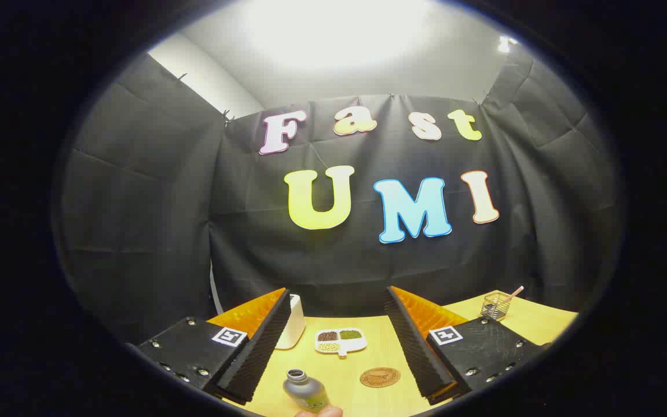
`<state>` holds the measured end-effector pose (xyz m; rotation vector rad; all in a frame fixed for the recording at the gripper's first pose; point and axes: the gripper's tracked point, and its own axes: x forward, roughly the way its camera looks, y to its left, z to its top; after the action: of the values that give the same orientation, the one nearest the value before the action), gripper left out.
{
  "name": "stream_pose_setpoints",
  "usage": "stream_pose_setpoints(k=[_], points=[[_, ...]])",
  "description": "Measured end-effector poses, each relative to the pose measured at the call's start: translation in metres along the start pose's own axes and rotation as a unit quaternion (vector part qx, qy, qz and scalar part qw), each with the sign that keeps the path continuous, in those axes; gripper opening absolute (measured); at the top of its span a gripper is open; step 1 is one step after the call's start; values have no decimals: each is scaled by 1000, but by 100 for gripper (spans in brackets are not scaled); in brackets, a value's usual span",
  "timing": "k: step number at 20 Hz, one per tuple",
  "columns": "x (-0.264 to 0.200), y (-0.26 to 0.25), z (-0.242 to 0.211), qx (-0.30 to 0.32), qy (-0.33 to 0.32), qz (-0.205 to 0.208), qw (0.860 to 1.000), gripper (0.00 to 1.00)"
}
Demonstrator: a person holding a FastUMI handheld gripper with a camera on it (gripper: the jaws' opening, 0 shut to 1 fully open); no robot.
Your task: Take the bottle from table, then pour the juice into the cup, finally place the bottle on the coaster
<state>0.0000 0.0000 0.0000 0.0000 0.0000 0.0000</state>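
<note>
The bottle [305, 391], open at the neck, stands on the worktop [368, 353] between the fingers of the claw [339, 330], nearer the left one but touching neither. A fingertip [319, 412] of a person's hand shows at its base. The claw is spread wide and grips nothing. The round coaster [380, 377] lies just right of the bottle. Beyond sit a divided dish [340, 340] of grains, a white cup [293, 329] by the left finger, and a wire basket [495, 306] further right.
</note>
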Motion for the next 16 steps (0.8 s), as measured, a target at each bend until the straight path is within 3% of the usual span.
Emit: stream_pose_setpoints(k=[16], points=[[-2, 5, -3, -36, 2, -8, 999, 99]])
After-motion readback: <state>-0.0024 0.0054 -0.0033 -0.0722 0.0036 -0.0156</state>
